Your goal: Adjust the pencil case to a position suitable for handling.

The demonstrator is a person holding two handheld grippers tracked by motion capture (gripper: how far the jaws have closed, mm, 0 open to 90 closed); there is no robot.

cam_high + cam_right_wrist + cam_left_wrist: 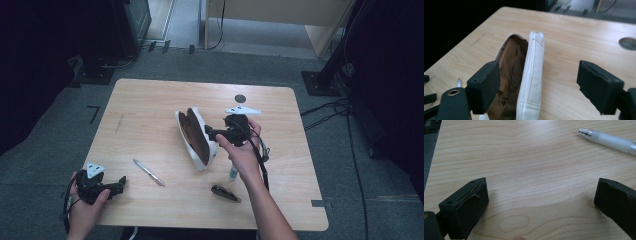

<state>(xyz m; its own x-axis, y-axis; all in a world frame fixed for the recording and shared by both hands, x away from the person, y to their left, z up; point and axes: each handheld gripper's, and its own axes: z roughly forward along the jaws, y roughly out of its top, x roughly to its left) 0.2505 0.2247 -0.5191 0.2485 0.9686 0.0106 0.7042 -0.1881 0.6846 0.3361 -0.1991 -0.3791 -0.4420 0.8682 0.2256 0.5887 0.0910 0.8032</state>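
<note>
The white fabric pencil case with brown lining (196,138) lies unzipped and gaping at the middle of the light wooden table (150,100), just beside the released right gripper (210,133), while the translucent pen (149,172) nearby, near the open, empty left gripper (121,183), likely awaits packing.

Right claw (537,85) open, white pouch (530,75) unzipped, brown lining, wooden table (579,32)

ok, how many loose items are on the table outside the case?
3: a clear plastic pen left of the open white pencil case, a dark oblong object near the front edge, a small green-tipped item partly hidden by the right forearm.
</note>
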